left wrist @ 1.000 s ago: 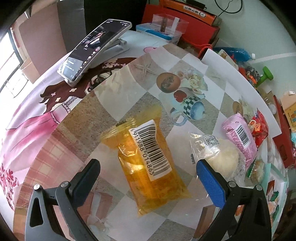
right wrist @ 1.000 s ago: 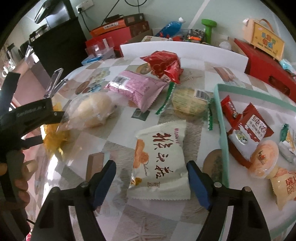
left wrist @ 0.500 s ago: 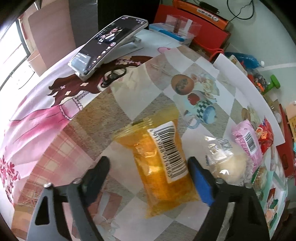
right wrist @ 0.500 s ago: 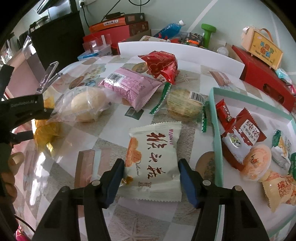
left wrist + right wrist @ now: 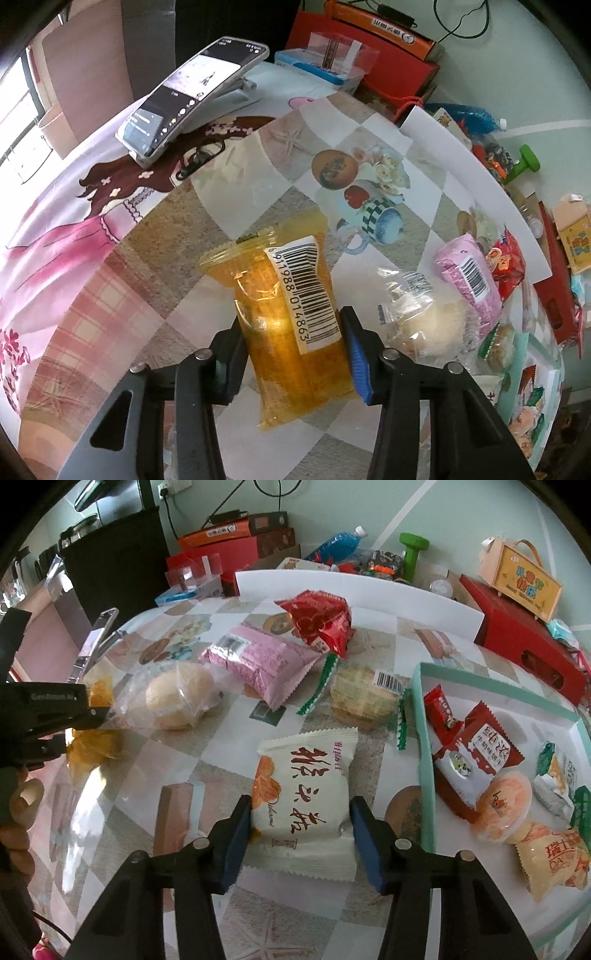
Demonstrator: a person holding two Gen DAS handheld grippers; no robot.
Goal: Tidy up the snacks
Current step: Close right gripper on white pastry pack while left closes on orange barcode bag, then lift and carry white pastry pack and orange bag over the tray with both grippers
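On the patterned surface point(image 5: 258, 173) both tongs have just been closing, each onto a snack. Left tongs point(image 5: 291, 354) are clamped on the yellow packet point(image 5: 280, 332) with the barcode label — the pads press on its two sides, and it lies flat on the surface. Right tongs point(image 5: 301, 830) are clamped on the white packet point(image 5: 306, 794) with red writing, which lies just beside the green tray point(image 5: 424, 738). Several snacks lie in that tray already. Between the two held packets lies a clear bag with a round bun point(image 5: 177, 701), and behind it a pink packet point(image 5: 258, 661) and a red packet point(image 5: 321, 616). Near the far edge a phone point(image 5: 192, 96) leans on its stand.
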